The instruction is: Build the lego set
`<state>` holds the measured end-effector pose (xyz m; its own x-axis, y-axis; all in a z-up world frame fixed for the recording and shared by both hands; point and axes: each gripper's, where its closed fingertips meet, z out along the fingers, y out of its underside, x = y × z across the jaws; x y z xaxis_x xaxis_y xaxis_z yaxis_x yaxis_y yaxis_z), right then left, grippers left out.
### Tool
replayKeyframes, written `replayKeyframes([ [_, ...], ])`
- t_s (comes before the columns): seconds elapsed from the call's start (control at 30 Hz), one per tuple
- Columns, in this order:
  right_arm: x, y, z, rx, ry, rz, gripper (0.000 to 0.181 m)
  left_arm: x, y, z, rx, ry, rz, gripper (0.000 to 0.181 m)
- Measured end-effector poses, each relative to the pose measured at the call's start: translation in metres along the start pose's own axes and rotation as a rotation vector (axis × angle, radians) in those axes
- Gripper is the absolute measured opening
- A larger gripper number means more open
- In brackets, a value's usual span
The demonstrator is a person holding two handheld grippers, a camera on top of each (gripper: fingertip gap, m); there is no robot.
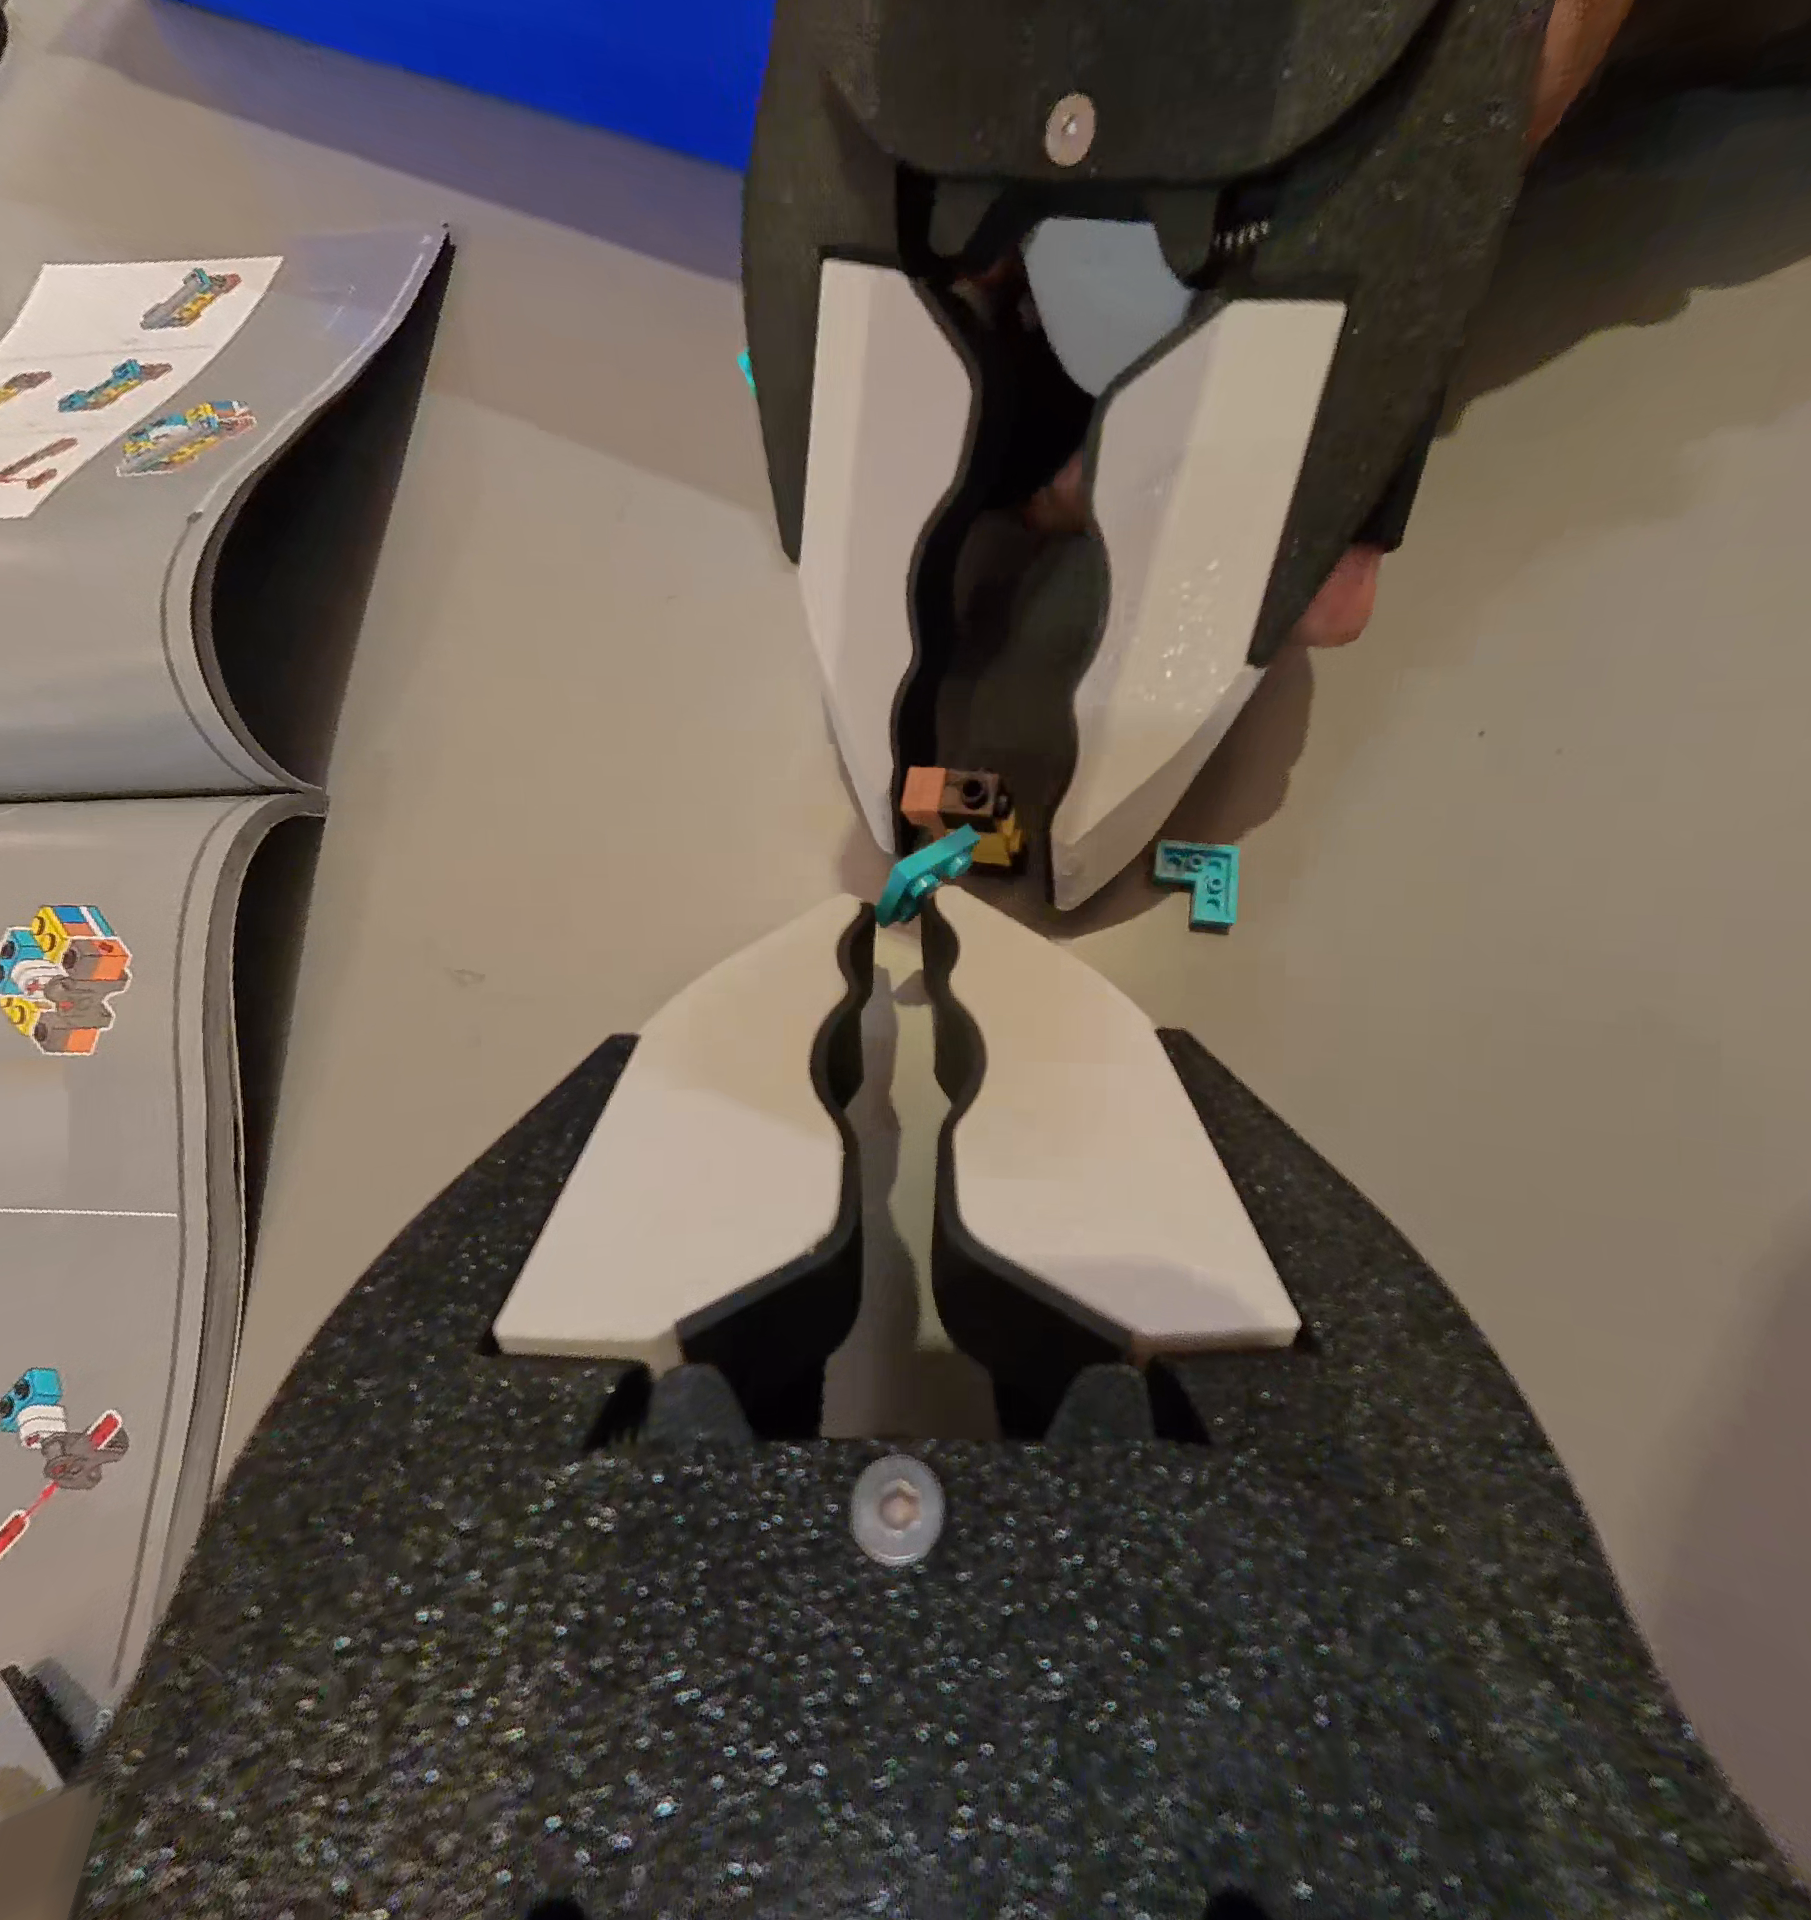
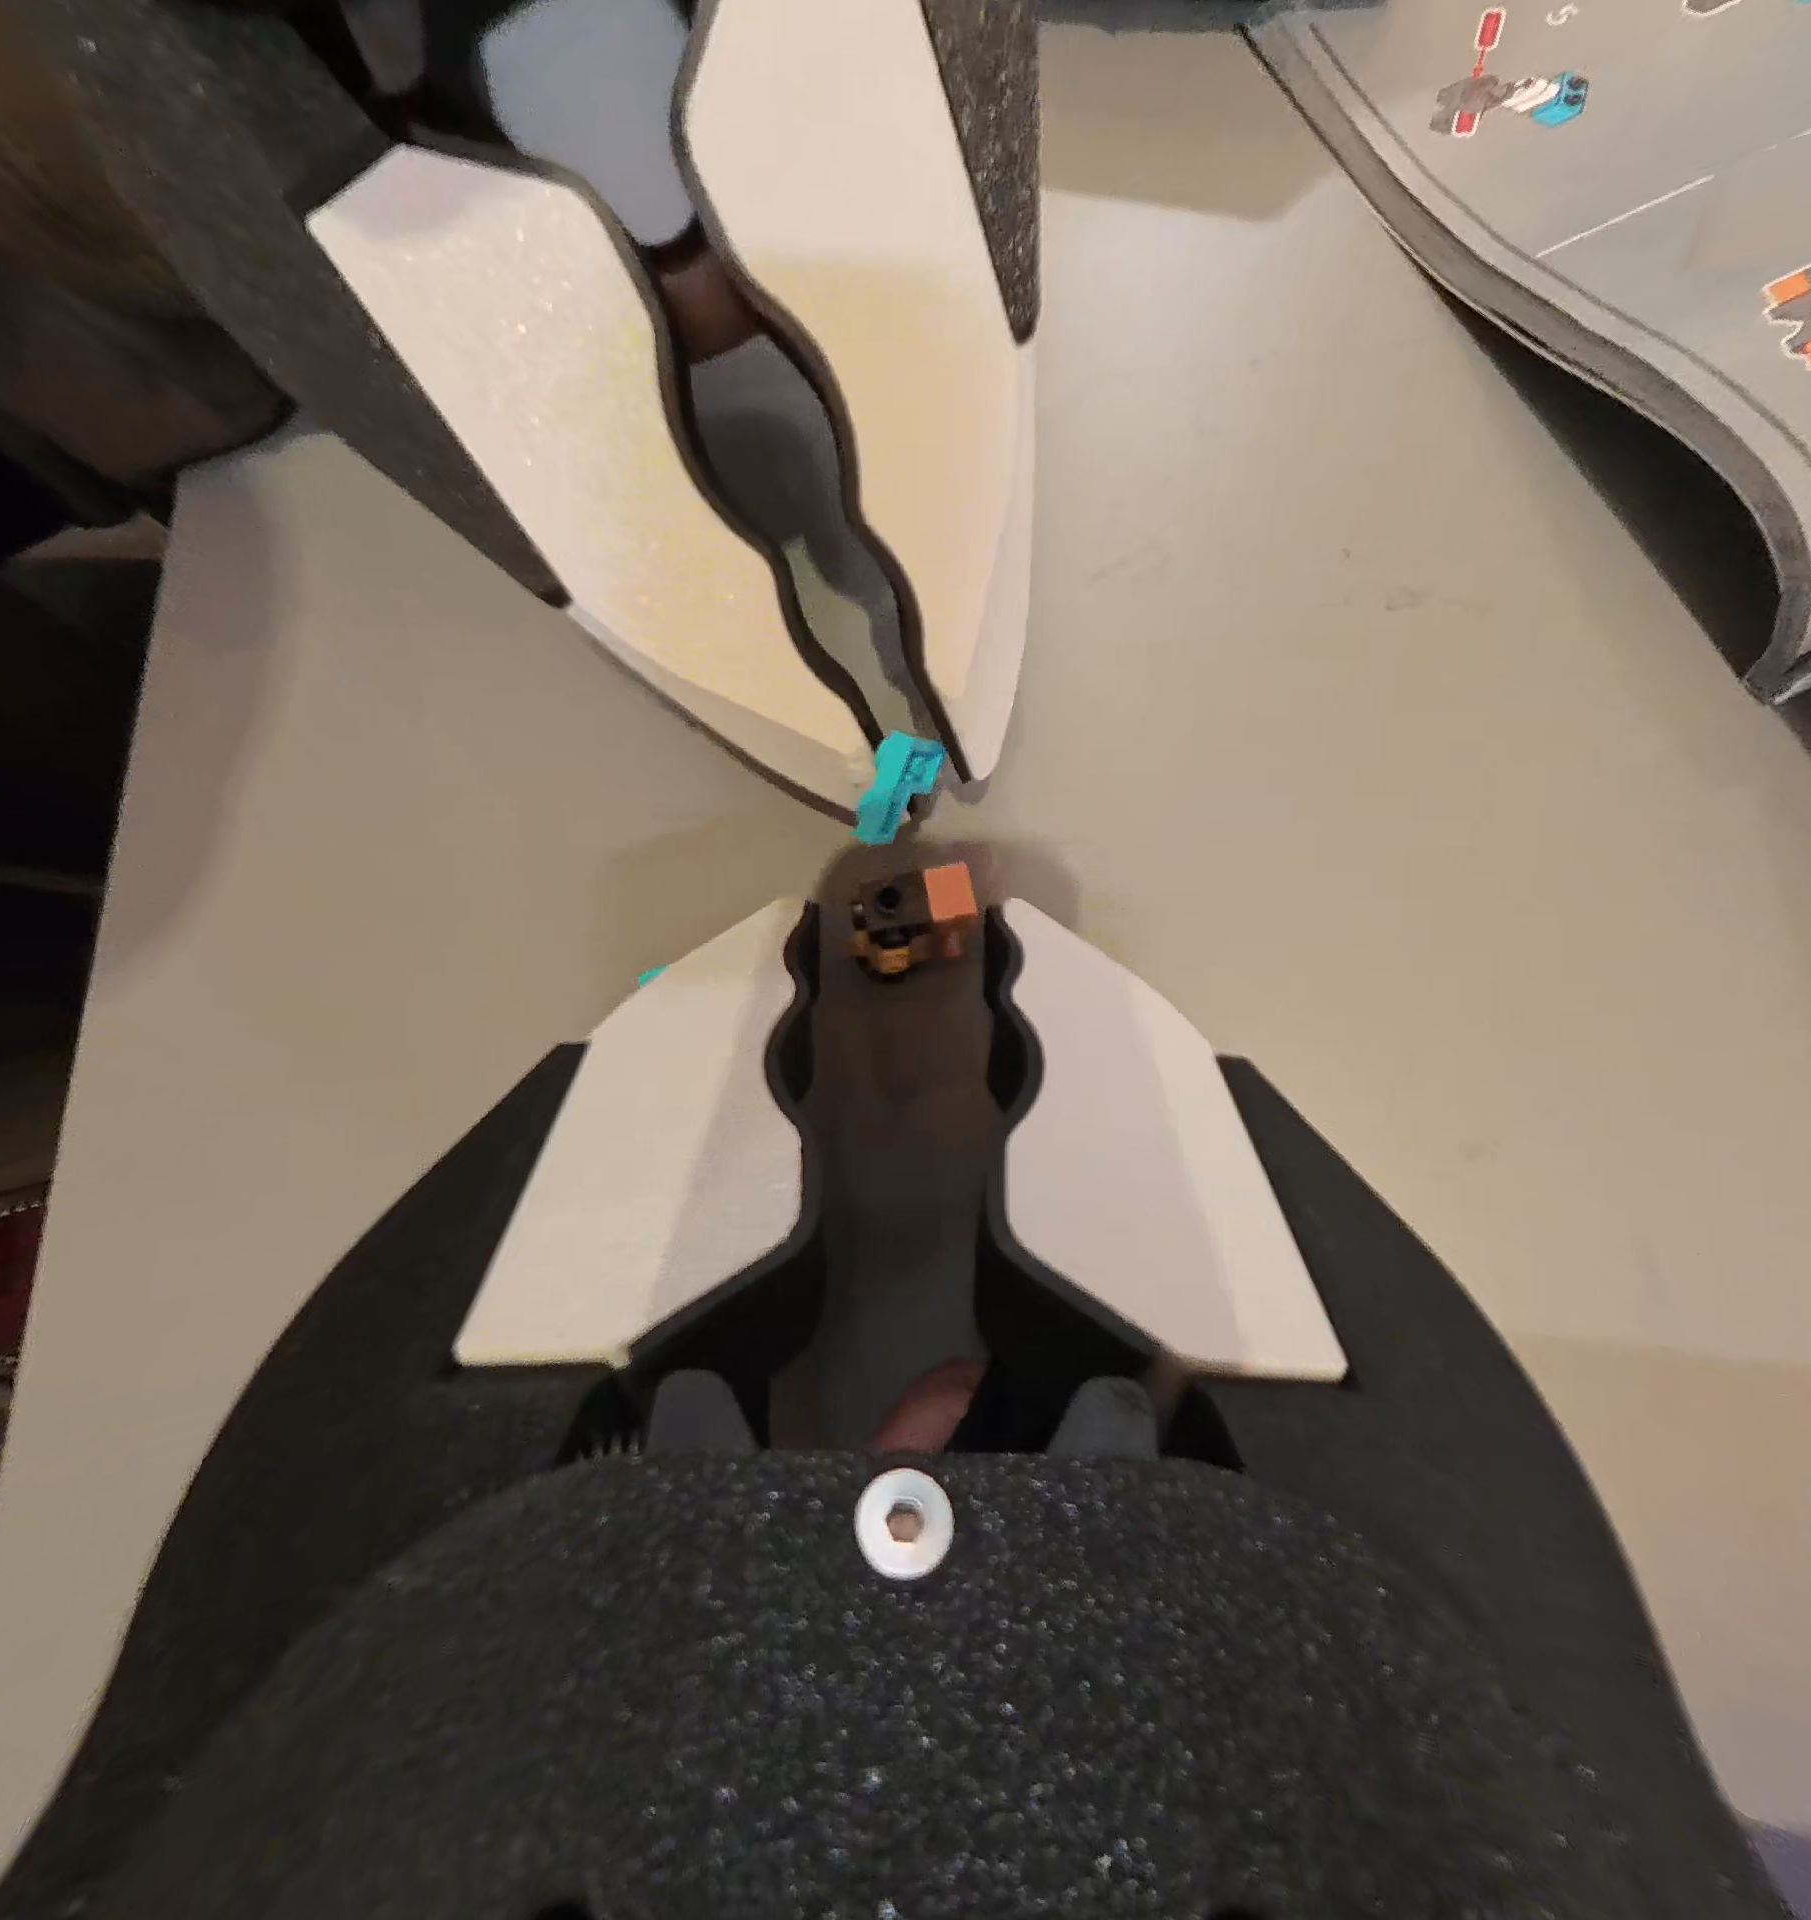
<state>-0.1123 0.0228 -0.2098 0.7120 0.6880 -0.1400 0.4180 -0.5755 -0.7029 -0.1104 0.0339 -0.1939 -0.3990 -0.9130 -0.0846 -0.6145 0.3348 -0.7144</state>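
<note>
My left gripper (image 1: 896, 920) is shut on a small teal plate (image 1: 916, 881) and holds it tilted at its fingertips. It points at my right gripper (image 1: 974, 862), which comes in from the top. My right gripper (image 2: 906, 920) is shut on a small assembly (image 2: 911, 914) of brown, orange, black and yellow bricks, low over the table. The teal plate (image 2: 896, 790) touches or nearly touches the assembly's near edge (image 1: 963, 816). In the right wrist view my left gripper (image 2: 911, 790) comes in from the upper left.
A teal L-shaped plate (image 1: 1202, 878) lies on the beige table (image 1: 1503, 1039) just right of the right gripper's finger. An open instruction booklet (image 1: 101, 935) lies at the left; it also shows in the right wrist view (image 2: 1659, 312). The table edge (image 2: 101, 935) runs along the left. My left and right fingertips are right by each other.
</note>
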Motion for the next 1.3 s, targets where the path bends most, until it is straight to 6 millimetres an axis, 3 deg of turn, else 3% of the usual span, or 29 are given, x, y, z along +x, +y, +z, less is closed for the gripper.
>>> replayKeyframes([
  [0.17, -0.002, 0.006, -0.003, -0.008, 0.033, -0.05, 0.034, 0.001, 0.0, -0.002, 0.0, -0.001, 0.011, 0.008],
  [0.33, 0.006, 0.004, -0.002, -0.002, 0.072, -0.048, 0.02, 0.003, 0.0, -0.003, -0.022, 0.004, 0.034, 0.008],
  [0.53, 0.008, -0.002, -0.001, 0.024, 0.073, -0.041, 0.019, 0.005, 0.002, -0.005, -0.092, -0.031, 0.095, 0.008],
  [1.3, -0.005, 0.004, 0.0, -0.029, 0.031, 0.028, 0.02, 0.004, 0.004, 0.004, -0.24, -0.179, 0.257, 0.008],
])
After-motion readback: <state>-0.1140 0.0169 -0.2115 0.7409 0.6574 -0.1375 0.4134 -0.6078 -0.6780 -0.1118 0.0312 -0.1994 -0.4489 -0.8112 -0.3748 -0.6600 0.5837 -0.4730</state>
